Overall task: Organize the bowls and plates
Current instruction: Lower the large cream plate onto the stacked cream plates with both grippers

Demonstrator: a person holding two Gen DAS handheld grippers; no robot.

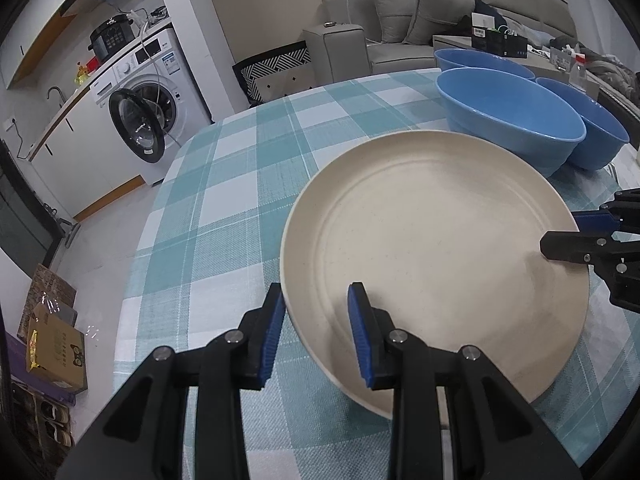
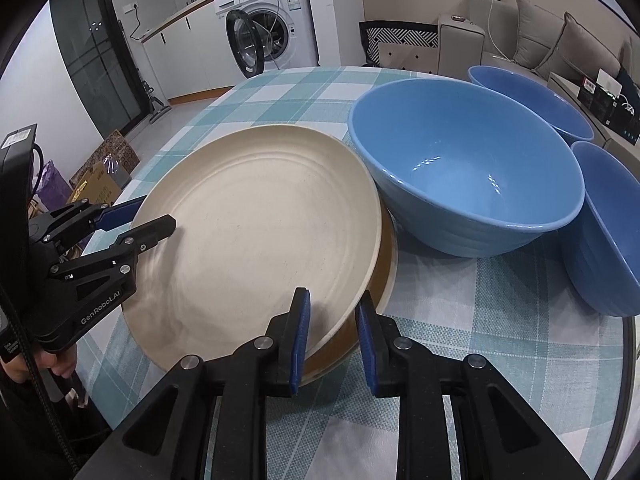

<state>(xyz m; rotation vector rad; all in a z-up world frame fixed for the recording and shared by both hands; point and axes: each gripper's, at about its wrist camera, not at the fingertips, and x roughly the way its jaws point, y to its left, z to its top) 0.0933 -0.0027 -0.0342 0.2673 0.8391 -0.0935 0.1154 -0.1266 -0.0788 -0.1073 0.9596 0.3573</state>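
A cream plate (image 1: 432, 240) (image 2: 256, 232) is held between both grippers, tilted a little above a second plate (image 2: 386, 276) that lies on the checked tablecloth. My left gripper (image 1: 316, 296) (image 2: 154, 214) is shut on the cream plate's left rim, one finger over the plate and one outside it. On the opposite rim my right gripper (image 2: 333, 302) (image 1: 562, 230) grips the same way. Three blue bowls stand just beyond: a large one (image 2: 468, 168) (image 1: 508, 116) almost touching the plates, one behind it (image 2: 532, 96) and one to its right (image 2: 608, 232).
The round table carries a teal checked cloth (image 1: 224, 184), bare to the left of the plates. Its edge drops to a tiled floor with boxes (image 1: 56, 344). A washing machine (image 1: 148, 108) with its door open and a grey sofa (image 1: 404, 12) stand further off.
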